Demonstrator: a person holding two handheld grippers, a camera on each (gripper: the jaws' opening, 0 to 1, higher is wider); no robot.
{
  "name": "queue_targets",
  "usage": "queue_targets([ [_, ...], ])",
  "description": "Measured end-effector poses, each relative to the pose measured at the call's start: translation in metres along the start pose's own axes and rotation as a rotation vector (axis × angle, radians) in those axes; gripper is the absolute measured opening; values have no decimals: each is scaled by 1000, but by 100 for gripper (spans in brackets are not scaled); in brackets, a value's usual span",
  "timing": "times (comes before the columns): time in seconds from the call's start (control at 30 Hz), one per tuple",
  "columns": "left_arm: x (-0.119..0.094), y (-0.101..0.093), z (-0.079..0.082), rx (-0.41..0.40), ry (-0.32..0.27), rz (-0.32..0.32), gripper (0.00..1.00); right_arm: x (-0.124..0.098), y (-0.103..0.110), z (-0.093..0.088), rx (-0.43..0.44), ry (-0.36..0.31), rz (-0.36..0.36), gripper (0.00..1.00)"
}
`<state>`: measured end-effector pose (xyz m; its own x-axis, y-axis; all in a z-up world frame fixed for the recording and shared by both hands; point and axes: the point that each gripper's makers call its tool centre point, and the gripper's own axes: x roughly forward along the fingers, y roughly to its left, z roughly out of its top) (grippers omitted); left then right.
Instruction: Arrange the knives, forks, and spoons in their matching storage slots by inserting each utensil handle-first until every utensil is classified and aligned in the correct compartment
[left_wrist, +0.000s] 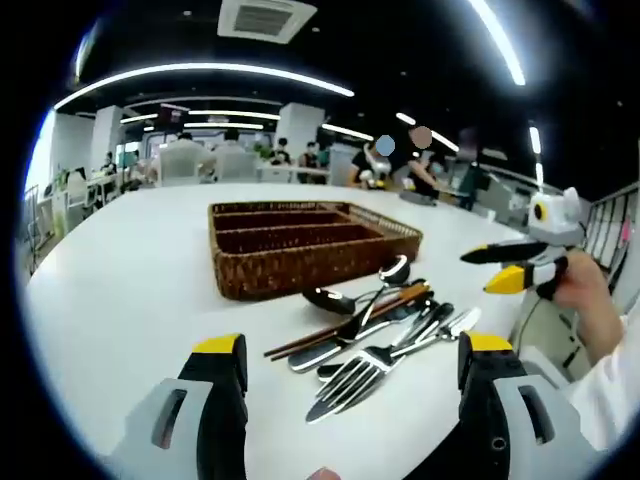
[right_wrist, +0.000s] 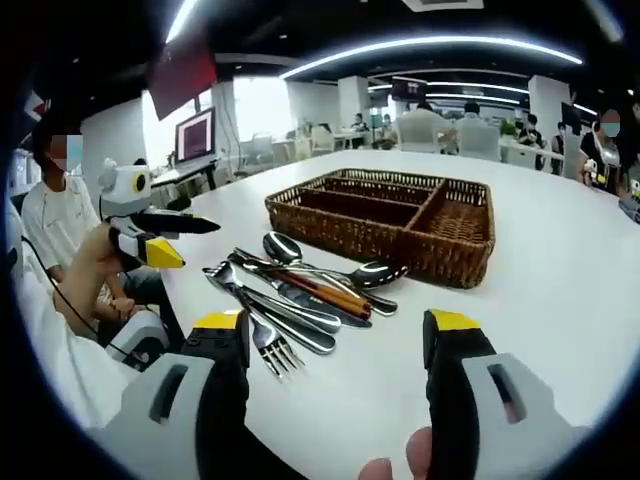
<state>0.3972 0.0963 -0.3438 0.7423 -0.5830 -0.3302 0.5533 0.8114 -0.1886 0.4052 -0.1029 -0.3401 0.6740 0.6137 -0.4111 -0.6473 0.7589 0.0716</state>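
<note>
White and round, the worktop carries a wicker basket with bare compartments and, just in front of it, a loose pile of cutlery — forks, spoons and knives tangled together. Sorting has not begun, I judge. The left hand-held gripper and the right hand-held gripper both stand wide, holding nothing. Next comes picking one piece free of the heap — handle leading.
</note>
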Motion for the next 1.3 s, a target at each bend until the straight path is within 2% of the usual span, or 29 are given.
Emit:
queue_targets([
  [1.3, 1, 2, -3, -8, 1, -3, 87, 3, 3, 2, -11, 3, 8, 73],
])
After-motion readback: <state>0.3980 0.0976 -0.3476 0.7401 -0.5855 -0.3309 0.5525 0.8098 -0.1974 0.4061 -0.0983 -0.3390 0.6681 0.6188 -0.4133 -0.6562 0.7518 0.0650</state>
